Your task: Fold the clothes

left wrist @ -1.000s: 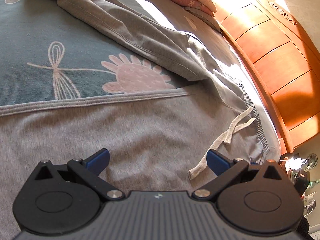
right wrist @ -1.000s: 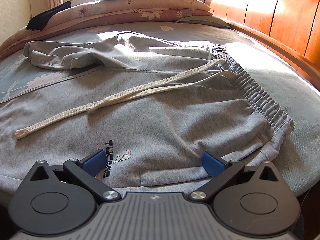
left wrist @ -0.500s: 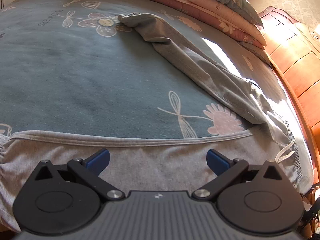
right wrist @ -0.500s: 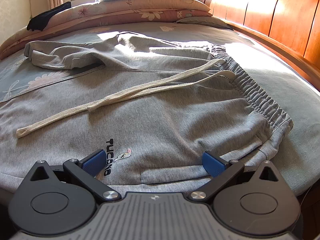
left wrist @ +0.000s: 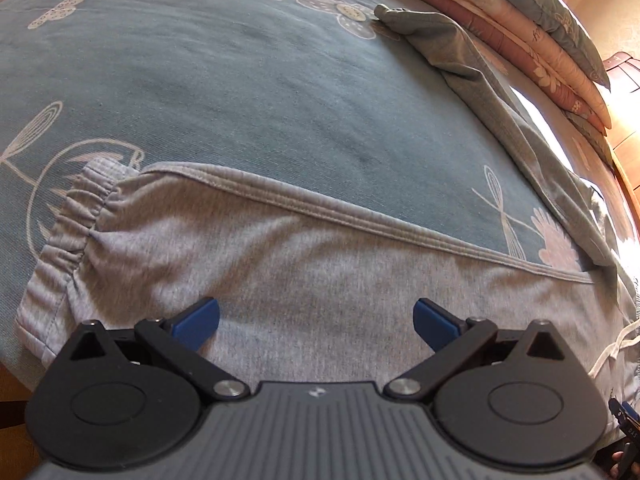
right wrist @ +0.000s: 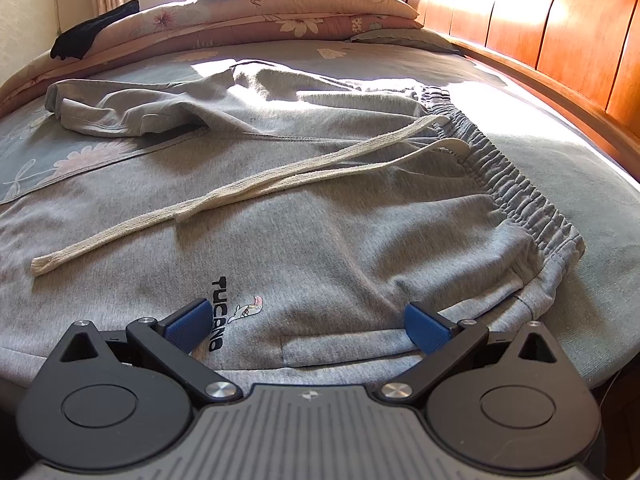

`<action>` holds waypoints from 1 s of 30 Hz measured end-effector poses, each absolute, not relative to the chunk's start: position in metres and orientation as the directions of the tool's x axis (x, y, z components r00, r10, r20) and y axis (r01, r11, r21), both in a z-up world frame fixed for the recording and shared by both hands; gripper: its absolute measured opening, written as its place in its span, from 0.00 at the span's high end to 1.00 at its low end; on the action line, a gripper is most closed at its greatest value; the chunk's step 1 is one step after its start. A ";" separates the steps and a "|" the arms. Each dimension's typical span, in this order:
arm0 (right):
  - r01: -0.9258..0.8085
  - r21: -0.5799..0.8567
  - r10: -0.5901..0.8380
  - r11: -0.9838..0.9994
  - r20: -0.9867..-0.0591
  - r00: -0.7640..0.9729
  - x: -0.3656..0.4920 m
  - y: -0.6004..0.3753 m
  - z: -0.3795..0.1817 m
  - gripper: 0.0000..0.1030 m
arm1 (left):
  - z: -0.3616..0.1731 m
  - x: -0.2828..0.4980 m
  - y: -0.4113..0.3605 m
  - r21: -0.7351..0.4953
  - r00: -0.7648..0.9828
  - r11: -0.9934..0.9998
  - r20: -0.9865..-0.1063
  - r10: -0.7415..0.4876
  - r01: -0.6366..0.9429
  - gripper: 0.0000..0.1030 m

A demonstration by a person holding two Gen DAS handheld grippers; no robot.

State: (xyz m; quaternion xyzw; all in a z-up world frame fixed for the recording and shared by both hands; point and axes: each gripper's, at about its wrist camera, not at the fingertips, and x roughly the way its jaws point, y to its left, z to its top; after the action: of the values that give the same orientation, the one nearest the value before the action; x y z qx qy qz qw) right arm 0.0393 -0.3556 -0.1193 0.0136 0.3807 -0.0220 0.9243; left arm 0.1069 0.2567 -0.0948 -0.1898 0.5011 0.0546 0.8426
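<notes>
Lying flat, one grey sweatpants (right wrist: 320, 216), two open claws

Both wrist cameras sat low and close over the bed (left wrist: 280, 92), each looking forward between its own fingers. The left view faced across one leg of the grey sweatpants (left wrist: 320, 280) toward its elastic cuff (left wrist: 76, 220). The right view faced the waistband (right wrist: 516, 184) and the headboard (right wrist: 560, 24). Both shared the sweatpants and the stacked bedding (right wrist: 280, 12).
</notes>
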 end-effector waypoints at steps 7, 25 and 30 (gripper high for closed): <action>0.054 0.007 -0.033 0.999 -0.702 0.712 0.039 -0.355 -0.120 0.00 | -0.065 0.104 0.178 -0.242 0.526 0.970 -0.829 -0.189 -0.033 0.01; 0.014 0.026 0.008 1.000 -0.687 0.727 0.034 -0.361 -0.120 0.00 | -0.098 0.119 0.030 -0.208 0.458 0.935 -0.827 -0.326 0.289 0.01; -0.017 0.042 0.042 0.999 -0.703 0.710 0.036 -0.367 -0.116 0.00 | -0.099 0.113 0.032 -0.206 0.483 0.934 -0.811 -0.330 0.291 0.01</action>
State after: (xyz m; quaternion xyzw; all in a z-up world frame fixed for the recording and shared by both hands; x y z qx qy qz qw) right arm 0.0364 -0.3670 -0.1156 0.0162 0.3803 0.0160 0.9246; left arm 0.1126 0.0316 -0.0991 -0.0204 0.4752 -0.1803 0.8609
